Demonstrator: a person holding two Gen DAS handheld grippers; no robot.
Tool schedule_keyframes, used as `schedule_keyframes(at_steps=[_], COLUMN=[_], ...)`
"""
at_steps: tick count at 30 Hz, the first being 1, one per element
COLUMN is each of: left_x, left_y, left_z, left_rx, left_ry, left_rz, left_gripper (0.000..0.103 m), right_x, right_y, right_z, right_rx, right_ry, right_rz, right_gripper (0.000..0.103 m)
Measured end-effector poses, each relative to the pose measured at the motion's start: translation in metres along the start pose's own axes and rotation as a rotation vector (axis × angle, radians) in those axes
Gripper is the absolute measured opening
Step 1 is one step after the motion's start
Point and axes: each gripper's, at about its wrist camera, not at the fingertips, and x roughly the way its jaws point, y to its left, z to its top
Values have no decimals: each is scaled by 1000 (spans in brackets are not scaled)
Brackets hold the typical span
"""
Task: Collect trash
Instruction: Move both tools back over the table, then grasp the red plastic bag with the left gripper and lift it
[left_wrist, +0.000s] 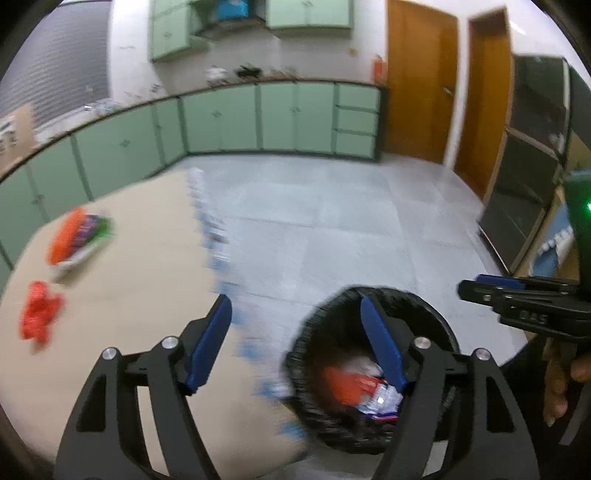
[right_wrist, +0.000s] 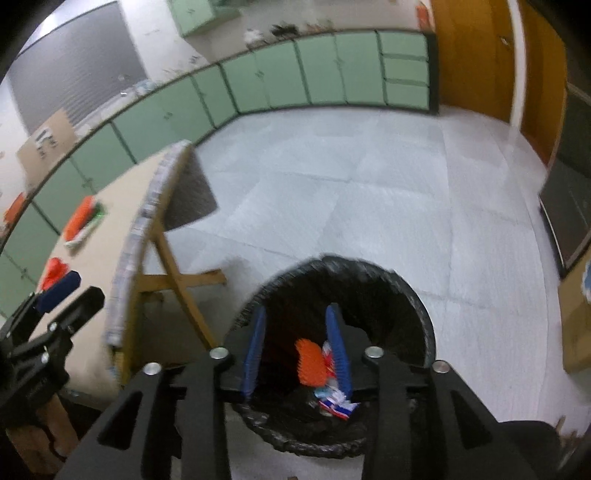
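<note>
A black-lined trash bin (left_wrist: 436, 317) stands on the floor beside the table; it also shows in the right wrist view (right_wrist: 406, 295). Inside lie an orange wrapper (right_wrist: 310, 360) and white and blue wrappers (right_wrist: 336, 400). My right gripper (right_wrist: 297, 314) is open and empty right above the bin's mouth. My left gripper (left_wrist: 297, 308) is open and empty, spanning the table edge and the bin. On the table lie an orange and purple packet (left_wrist: 79, 236) and a crumpled red wrapper (left_wrist: 38, 315).
The beige table (left_wrist: 140, 258) has a patterned edge and folding wooden legs (right_wrist: 173, 273). Green cabinets (left_wrist: 258, 118) line the far wall. Wooden doors (left_wrist: 421, 81) and a dark shelf unit (left_wrist: 528, 177) stand at the right. Grey tiled floor (right_wrist: 369, 192) lies beyond the bin.
</note>
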Motion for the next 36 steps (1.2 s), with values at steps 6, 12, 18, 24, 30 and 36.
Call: schedule_keyframes(at_steps=[6, 12, 18, 24, 30, 36], left_x=[-61, -103, -107, -72, -33, -6], left_y=[77, 158, 216, 254, 281, 303], left_z=[5, 1, -2, -9, -21, -21], left_rx=[-106, -203, -274, -296, -314, -334], left_ry=[-92, -143, -156, -110, -51, 13], left_rz=[189, 378, 470, 476, 450, 438], left_gripper=[80, 84, 84, 84, 83, 79], right_x=[-27, -18, 1, 49, 89, 117], right_y=[80, 172, 247, 302, 326, 343], right_z=[27, 49, 56, 58, 58, 61], right_rx=[-157, -319, -438, -464, -468, -461], right_ry=[-105, -154, -199, -171, -138, -110], right_rz=[127, 270, 369, 418, 423, 431], right_gripper=[52, 55, 59, 59, 59, 59])
